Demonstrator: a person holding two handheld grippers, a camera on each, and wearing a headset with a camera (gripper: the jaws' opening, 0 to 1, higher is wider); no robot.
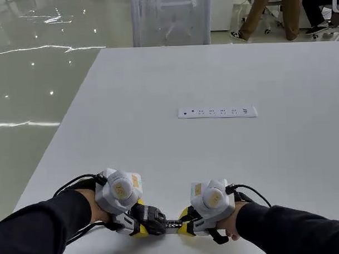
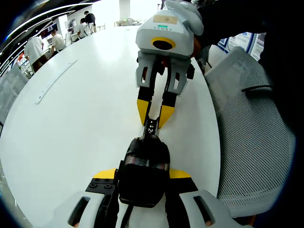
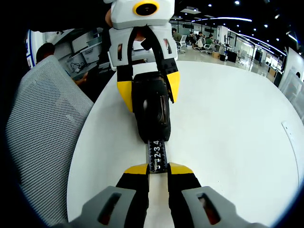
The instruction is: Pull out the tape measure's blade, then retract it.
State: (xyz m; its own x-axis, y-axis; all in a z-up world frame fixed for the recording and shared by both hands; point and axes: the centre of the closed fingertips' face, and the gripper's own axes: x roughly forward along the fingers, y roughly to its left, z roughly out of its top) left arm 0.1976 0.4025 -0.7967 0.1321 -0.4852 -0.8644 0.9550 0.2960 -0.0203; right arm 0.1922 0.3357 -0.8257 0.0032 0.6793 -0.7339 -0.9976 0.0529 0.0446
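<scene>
Left tool clamps the tape measure above the bench; right tool pinches its barely drawn blade, which could slip free and snap back if the pinch weakens.

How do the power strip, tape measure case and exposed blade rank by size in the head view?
1. Power strip, longest though farthest away.
2. tape measure case, close behind, partly hidden.
3. exposed blade, smallest.

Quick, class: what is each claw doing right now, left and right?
Left claw: shut on the tape measure case.
Right claw: shut on the blade, with a short length pulled out.
</scene>
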